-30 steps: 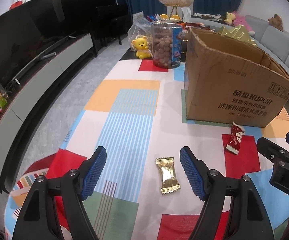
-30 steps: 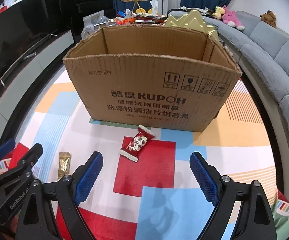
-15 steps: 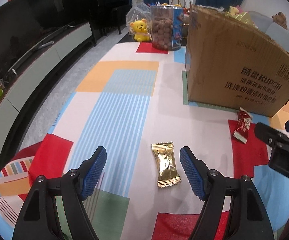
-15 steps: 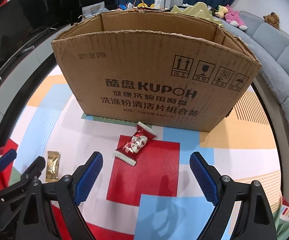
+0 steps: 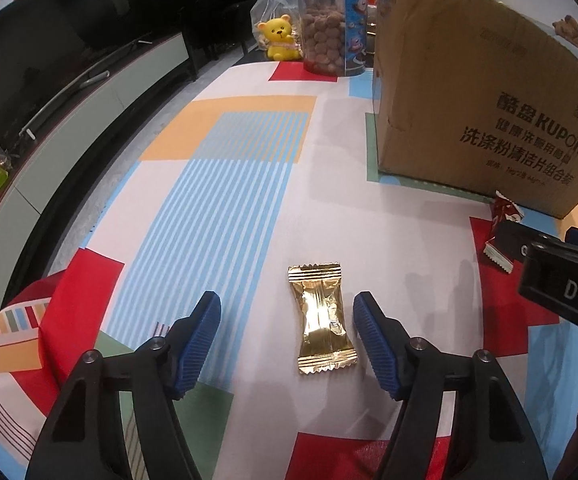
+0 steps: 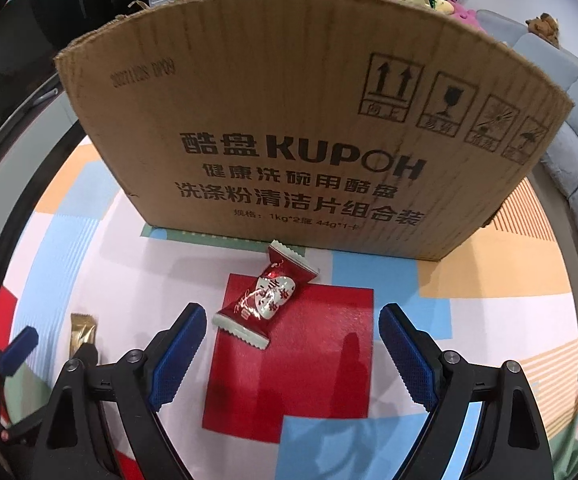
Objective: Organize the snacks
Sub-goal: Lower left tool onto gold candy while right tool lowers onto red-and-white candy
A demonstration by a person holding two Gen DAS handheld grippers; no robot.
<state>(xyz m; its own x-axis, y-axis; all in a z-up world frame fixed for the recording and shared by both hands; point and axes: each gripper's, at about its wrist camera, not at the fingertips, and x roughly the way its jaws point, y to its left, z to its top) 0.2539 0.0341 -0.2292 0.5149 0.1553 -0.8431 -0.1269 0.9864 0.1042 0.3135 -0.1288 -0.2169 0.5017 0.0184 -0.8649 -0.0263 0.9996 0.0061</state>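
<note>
The gold candy (image 5: 323,318) lies flat on the worktop (image 5: 217,216) between the spread fingers (image 5: 203,338) of the left gripper (image 5: 287,338), which have just been narrowing without touching it. It looks light, crinkly and slippery, best pinched across its plump middle. The red candy (image 6: 263,300) lies just before the box (image 6: 297,128), and the right gripper (image 6: 293,346) gapes wide around its near end, holding nothing.

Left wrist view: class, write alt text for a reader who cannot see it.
A gold-wrapped candy lies on a colourful patchwork tablecloth between the open blue pads of the left tool, nearer the right-hand pad and untouched; the jaws have just been closing. Behind stand a cardboard box, a jar of snacks and a yellow bear.
</note>
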